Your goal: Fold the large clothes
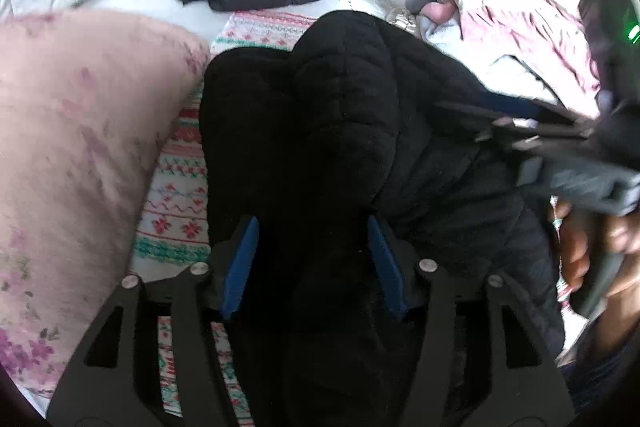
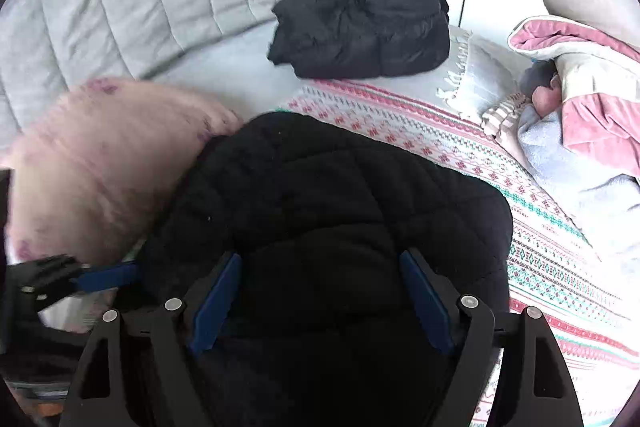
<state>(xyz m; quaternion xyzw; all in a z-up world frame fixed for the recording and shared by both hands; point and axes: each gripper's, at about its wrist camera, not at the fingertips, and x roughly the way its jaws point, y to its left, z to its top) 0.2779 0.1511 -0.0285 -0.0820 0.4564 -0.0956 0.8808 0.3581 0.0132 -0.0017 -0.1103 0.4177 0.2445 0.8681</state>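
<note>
Currently we hold both grippers, left (image 1: 313, 263) and right (image 2: 320, 301), wide open around the black quilted padded jacket (image 2: 328, 195), gripping nothing.

Your left tool (image 1: 314, 263) points forward with its blue pads (image 1: 242, 263) spread wide apart. Your right tool (image 2: 320, 303) is likewise spread, pads (image 2: 216, 301) well apart. From the left wrist view, your right hand (image 1: 592, 251) grips its tool's handle at the right edge, blurred, reaching leftward.
</note>
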